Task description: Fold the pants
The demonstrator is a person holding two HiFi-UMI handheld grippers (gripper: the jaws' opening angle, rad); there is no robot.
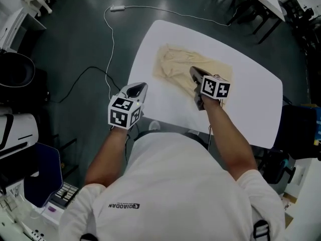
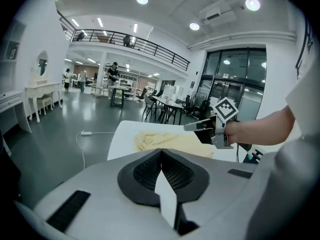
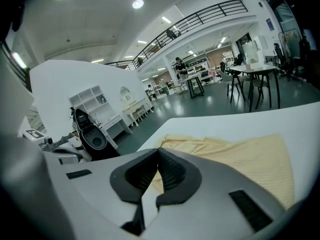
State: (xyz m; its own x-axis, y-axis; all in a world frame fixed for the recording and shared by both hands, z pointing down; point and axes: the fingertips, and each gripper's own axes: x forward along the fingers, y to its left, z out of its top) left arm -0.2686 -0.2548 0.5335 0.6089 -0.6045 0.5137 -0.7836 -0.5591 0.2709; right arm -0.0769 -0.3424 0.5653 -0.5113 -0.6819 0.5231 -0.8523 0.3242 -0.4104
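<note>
A white cable (image 1: 107,31) trailed across the dark floor at far left. The left gripper (image 1: 138,89) hovered over the near left edge of the white counter (image 1: 251,99), its fingers (image 2: 144,172) pressed together with nothing between them, just beside the cloth but apart from it. The pale yellow pants (image 1: 173,64) lay spread and rumpled around the middle of the counter. The right gripper (image 1: 193,72) reached over the pants, its fingers (image 3: 176,174) closed tip to tip, with no cloth visibly pinched.
</note>
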